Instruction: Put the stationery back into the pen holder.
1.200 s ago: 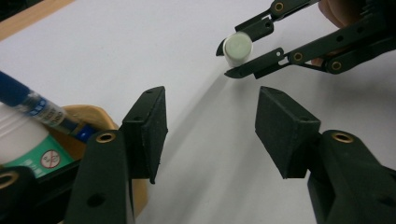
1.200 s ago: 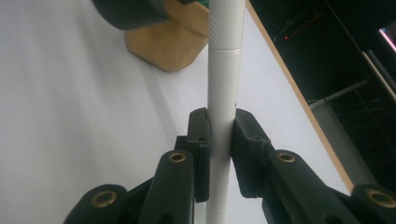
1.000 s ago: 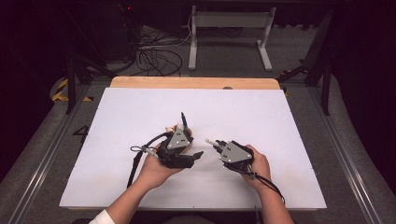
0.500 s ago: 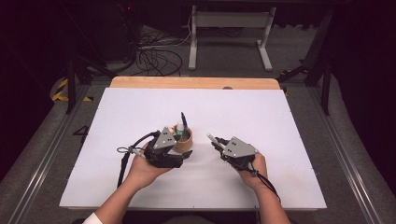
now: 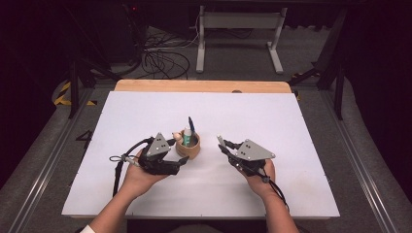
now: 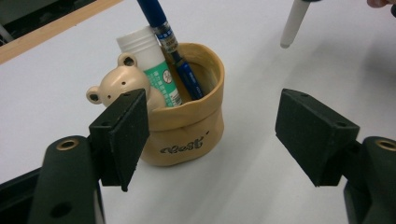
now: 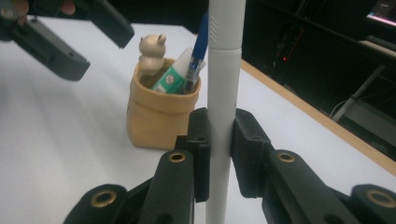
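My right gripper (image 5: 222, 144) is clamped on a white pen (image 7: 225, 70), both pads pressing its barrel. The pen's long axis runs along the jaws, and in the high view its tip points away from me and slightly toward the pot. My left gripper (image 5: 180, 154) stands wide; its jaws have just been opening, and nothing lies between its pads (image 6: 126, 130). In the left gripper view the tan pot (image 6: 187, 126) sits just beyond them, apart from both.

The pot stands upright on the white table (image 5: 291, 126), between my two grippers and nearer the left one. It carries a bear figure (image 6: 119, 81) on its rim, and inside it a white glue stick (image 6: 152, 60) and a blue pen (image 6: 173, 51) that leans out over the rim.

The relation that matters, as I judge it: the pot lies to the left of the white pen, with its mouth facing up while the pen lies nearly level. To drop it in, I would have to tip the pen upright over the free part of the opening. The right hand is the one to do this.
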`<state>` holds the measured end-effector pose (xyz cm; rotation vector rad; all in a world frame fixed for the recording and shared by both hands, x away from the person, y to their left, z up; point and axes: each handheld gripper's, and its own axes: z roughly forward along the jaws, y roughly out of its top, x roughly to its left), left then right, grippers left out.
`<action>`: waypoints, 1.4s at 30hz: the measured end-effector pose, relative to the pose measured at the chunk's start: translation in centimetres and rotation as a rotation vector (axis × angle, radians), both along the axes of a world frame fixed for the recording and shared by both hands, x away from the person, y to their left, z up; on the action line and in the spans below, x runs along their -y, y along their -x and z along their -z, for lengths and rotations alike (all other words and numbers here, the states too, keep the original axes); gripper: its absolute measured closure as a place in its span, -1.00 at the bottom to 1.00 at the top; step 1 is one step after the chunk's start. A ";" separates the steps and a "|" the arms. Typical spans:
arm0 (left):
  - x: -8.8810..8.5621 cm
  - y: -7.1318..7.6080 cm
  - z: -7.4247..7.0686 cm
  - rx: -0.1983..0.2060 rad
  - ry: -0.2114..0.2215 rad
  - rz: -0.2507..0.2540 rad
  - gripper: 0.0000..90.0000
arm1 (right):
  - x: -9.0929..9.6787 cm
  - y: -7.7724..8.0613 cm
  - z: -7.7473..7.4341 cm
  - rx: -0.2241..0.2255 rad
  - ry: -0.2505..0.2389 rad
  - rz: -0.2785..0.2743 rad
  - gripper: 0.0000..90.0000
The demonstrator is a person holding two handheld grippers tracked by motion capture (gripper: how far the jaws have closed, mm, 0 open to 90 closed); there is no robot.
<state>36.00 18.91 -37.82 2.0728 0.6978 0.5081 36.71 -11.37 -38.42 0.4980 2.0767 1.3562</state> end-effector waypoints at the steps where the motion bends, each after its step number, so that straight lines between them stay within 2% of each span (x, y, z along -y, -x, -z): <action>1: -0.1 0.0 0.0 0.003 0.001 0.000 -0.43 | 0.0 0.0 -0.1 -0.001 -0.015 0.001 0.75; 9: -0.9 0.0 0.2 0.010 0.023 -0.005 -0.48 | 0.0 -0.1 -0.5 -0.031 -0.131 -0.013 0.75; 16: -1.4 0.2 0.3 0.025 0.026 -0.003 -0.51 | -1.1 -0.4 -0.9 -0.039 -0.197 -0.034 0.75; 24: -1.9 0.2 0.4 0.012 0.034 -0.012 -0.52 | -2.9 -0.7 -1.2 -0.042 -0.262 -0.065 0.75; 31: -1.9 0.2 0.5 0.009 0.032 -0.010 -0.53 | -4.5 -1.0 -1.6 -0.024 -0.290 -0.085 0.75; 33: -2.0 0.2 0.5 0.021 0.036 -0.016 -0.53 | -4.9 -1.2 -1.6 -0.018 -0.290 -0.084 0.75; 42: -2.1 0.2 0.6 0.008 0.057 -0.020 -0.53 | -6.2 -2.3 -1.4 -0.028 -0.328 -0.092 0.75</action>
